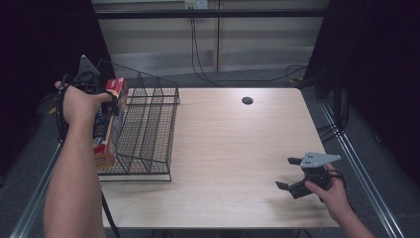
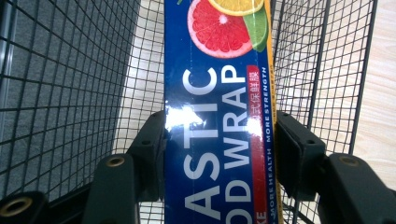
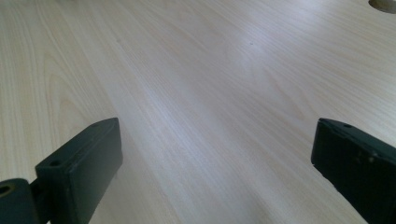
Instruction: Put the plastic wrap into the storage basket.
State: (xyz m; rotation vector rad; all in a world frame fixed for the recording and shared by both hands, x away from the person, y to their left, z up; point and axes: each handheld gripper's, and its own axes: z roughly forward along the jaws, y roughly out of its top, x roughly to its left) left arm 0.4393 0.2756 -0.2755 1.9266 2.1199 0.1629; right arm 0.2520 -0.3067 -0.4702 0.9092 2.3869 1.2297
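Already the left gripper [image 2: 219,140] clamps the plastic wrap box [image 2: 219,116] above the wire basket [image 1: 148,129]; lowering and release remain. The right gripper [image 1: 292,173] rests wide, empty.

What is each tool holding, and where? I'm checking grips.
Left tool clamps the plastic wrap box across its long side edges, near mid-length. Right tool holds nothing.

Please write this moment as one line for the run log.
left gripper: shut on plastic wrap box | box: over wire basket | right gripper: open, nothing held, over table
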